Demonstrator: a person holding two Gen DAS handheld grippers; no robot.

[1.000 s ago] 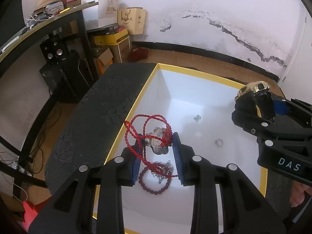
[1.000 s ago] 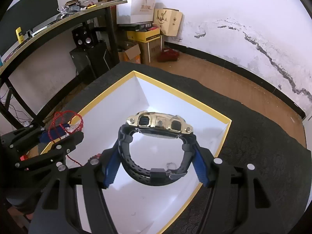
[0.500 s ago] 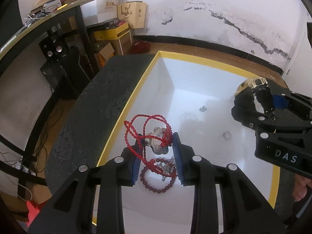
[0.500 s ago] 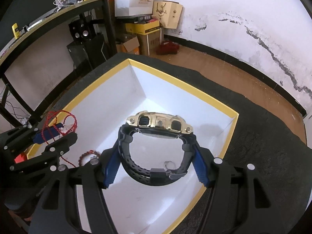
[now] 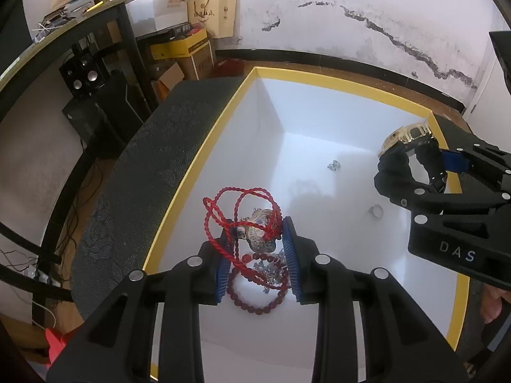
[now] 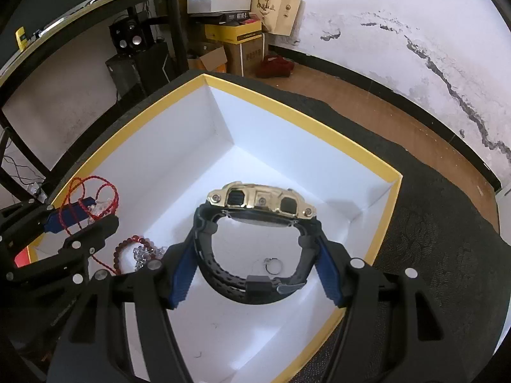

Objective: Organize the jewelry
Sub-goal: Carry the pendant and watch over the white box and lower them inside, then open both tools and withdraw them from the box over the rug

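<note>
My left gripper (image 5: 255, 242) is shut on a red cord necklace with a silver pendant (image 5: 255, 228) and holds it over the near left part of the white box with a yellow rim (image 5: 204, 150). Below it a dark red bead bracelet (image 5: 255, 306) and a clear crystal bracelet (image 5: 268, 271) lie on the box floor. My right gripper (image 6: 255, 255) is shut on a gold and black watch (image 6: 260, 202) by its strap, above the box's right side. A small silver ring (image 6: 273, 265) and a small earring (image 5: 333, 166) lie on the box floor.
The box (image 6: 380, 239) sits on a dark patterned table cover (image 6: 447, 255). Beyond the table stand a black desk frame (image 5: 127, 41), speakers (image 5: 84, 78) and cardboard boxes (image 5: 191, 54) against a cracked white wall. The table edge runs along the left (image 5: 105, 198).
Both grippers have moved lower and further in over the box, each still holding its item. The bead bracelet and crystal bracelet now show closer under my left gripper.
</note>
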